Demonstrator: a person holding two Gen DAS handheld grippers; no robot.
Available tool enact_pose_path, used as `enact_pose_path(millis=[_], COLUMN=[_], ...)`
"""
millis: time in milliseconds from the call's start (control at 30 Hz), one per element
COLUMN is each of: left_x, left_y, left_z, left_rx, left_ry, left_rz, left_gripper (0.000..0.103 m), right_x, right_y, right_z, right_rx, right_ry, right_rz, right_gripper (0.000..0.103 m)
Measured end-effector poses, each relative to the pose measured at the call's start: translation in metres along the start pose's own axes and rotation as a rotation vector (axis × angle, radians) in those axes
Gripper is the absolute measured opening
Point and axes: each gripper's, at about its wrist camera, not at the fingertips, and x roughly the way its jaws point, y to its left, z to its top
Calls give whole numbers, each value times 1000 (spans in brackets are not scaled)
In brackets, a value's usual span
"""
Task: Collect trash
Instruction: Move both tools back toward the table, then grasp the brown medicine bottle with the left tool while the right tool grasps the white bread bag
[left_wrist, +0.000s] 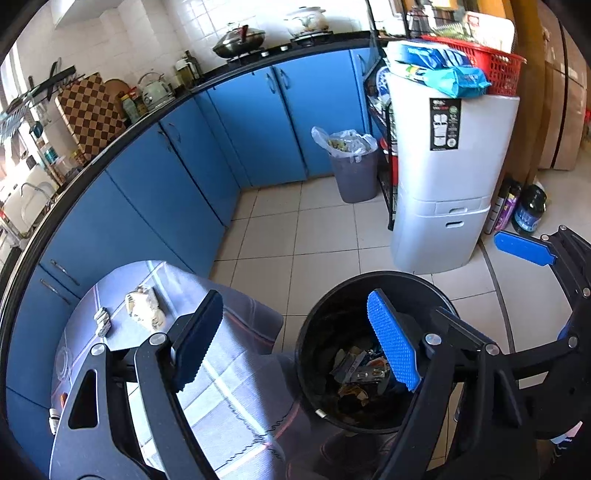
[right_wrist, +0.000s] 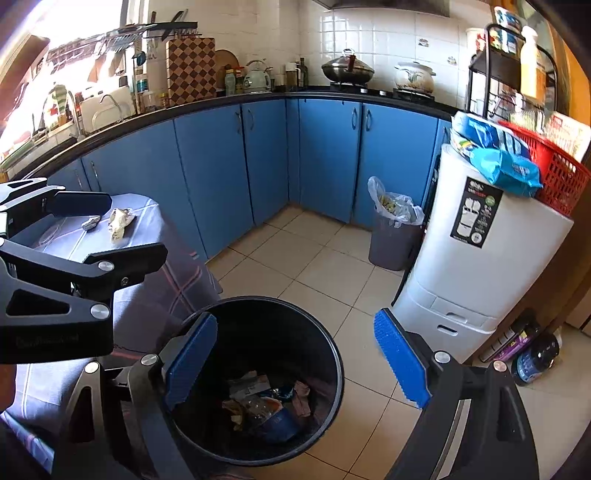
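Left gripper (left_wrist: 295, 343) open, black bin (left_wrist: 369, 280) below

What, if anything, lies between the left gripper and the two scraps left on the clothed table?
Nothing visible. The left gripper stands open and empty between the table and the black bin. The crumpled wrapper and the small foil scrap lie ahead on bare cloth, apart from each other.

Black bin (left_wrist: 314, 339) bottom rim hidden behind left gripper (left_wrist: 295, 350) arm. Scraps in bin (right_wrist: 258, 402) too jumbled to name. Small table (right_wrist: 147, 236) cut by left edge.
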Motion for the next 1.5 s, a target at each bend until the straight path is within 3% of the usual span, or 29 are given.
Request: enact_pose_path(millis=[467,800,1100,1333,1500], left_x=[-13,-12,-16,-20,-16], left_y=[89,168,263,348,398], left_z=[-32,-73,-147,-216,-259], left_rx=[-151,-294,-416,-534,-639], left_ry=[-9,11,60,111,150], left_rz=[60,107,289,458,509], left_gripper=[82,82,82,82,82], right_x=[4,22,62,109,146], right_y=[81,147,233,273,287], right_z=[30,46,60,78,88], right_rx=[-137,-218,-288,-207,-152], right_ry=[-18,1,45,118,174], right_rz=[26,68,140,164,131], right_gripper=[85,85,85,85,85])
